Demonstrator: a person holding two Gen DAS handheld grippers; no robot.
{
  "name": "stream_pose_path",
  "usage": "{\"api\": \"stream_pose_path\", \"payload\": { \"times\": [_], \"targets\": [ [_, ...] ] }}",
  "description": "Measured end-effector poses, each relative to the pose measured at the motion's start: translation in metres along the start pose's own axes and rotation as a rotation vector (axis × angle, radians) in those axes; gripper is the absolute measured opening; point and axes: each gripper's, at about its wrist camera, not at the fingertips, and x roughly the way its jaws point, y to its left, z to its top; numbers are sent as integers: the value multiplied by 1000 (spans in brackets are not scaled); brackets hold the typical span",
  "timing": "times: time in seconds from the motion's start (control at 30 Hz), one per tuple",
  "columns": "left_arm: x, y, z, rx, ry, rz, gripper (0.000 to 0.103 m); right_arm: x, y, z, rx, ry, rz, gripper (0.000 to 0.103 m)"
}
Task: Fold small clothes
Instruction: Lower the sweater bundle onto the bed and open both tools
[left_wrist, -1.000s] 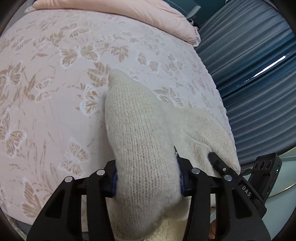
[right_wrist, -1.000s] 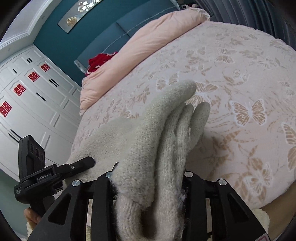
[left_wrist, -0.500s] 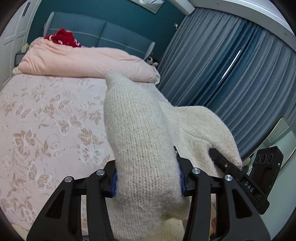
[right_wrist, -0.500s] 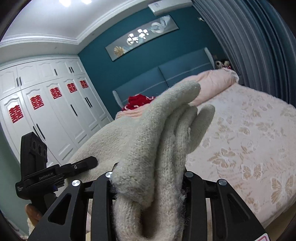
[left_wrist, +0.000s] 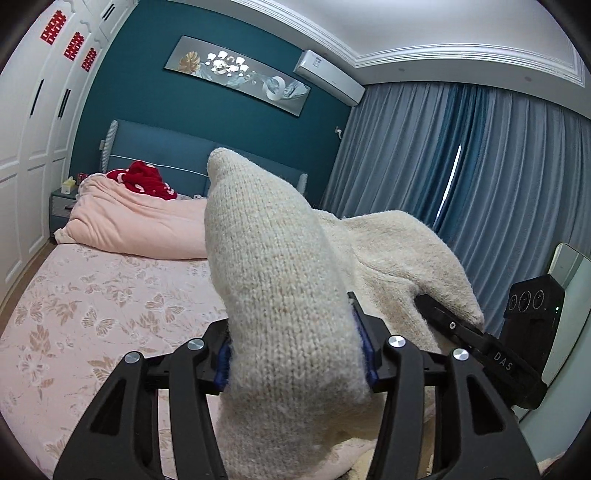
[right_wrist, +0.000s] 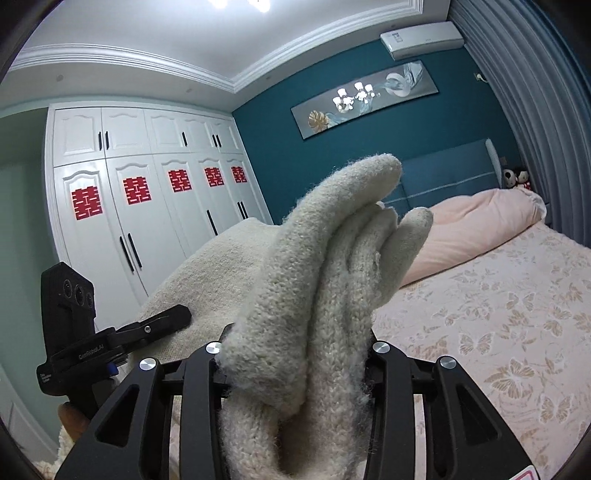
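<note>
**Knit Top Lifted High Over the Bed**

Both grippers have gone up since a moment ago. Back then they looked down at the butterfly sheet, and now they look across the room at the blue wall and the ceiling.

The left gripper (left_wrist: 295, 354) has a thick bunch of the cream knit top (left_wrist: 280, 295) between its jaws. Its blue pads (left_wrist: 364, 352) touch the wool on both sides, and the jaws are opening a little. The wool stands up in a tall point in front of the camera.

The right gripper (right_wrist: 295, 354) has another folded bunch of the same knit top (right_wrist: 317, 280) between its jaws. These jaws are opening a little too, and the wool fills the gap between them.

The rest of the top hangs like a bridge from one gripper to the other, up in the air above the bed (left_wrist: 92, 314).

A pink blanket (left_wrist: 136, 225) lies by the headboard, with something red (left_wrist: 147, 181) on top of it. White cupboards (right_wrist: 155, 229) stand at the side. Blue curtains (left_wrist: 480, 177) hang by the bed.
</note>
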Motion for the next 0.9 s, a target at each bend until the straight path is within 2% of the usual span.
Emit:
{"api": "stream_pose_path", "payload": {
  "times": [0.03, 0.07, 0.1, 0.17, 0.23, 0.27, 0.3, 0.4, 0.43, 0.53, 0.63, 0.7, 0.8, 0.87, 0.9],
  "targets": [
    [7, 15, -8, -12, 16, 21, 55, 14, -1, -15, 2, 25, -7, 48],
    [15, 32, -19, -32, 38, 43, 60, 35, -11, -37, 9, 67, -34, 49],
    [29, 52, -35, -58, 73, 61, 73, 55, -22, -63, 28, 126, -71, 54],
    [59, 97, -81, -128, 180, 132, 86, 93, -51, -125, 80, 284, -201, 57],
    [87, 142, -138, -191, 328, 256, 86, 109, -77, -189, 120, 446, -320, 57],
    [94, 161, -167, -230, 391, 299, 84, 106, -86, -212, 142, 489, -332, 57],
    [94, 177, -190, -277, 429, 309, 84, 102, -93, -228, 162, 511, -333, 57],
    [79, 210, -229, -423, 434, 304, 84, 103, -103, -241, 163, 560, -332, 60],
    [74, 218, -232, -465, 427, 298, 85, 110, -106, -238, 157, 568, -335, 68],
    [84, 239, -231, -537, 410, 306, 90, 141, -118, -227, 175, 572, -334, 83],
    [109, 253, -231, -570, 422, 301, 95, 186, -138, -240, 206, 654, -332, 85],
    [131, 260, -239, -616, 468, 284, 95, 215, -156, -257, 245, 722, -363, 85],
    [161, 275, -261, -678, 542, 277, 95, 243, -178, -286, 376, 794, -348, 85],
    [177, 286, -278, -724, 595, 283, 95, 250, -186, -296, 477, 783, -310, 79],
    [184, 289, -285, -743, 608, 270, 87, 252, -184, -295, 490, 775, -268, 49]
  ]
}}
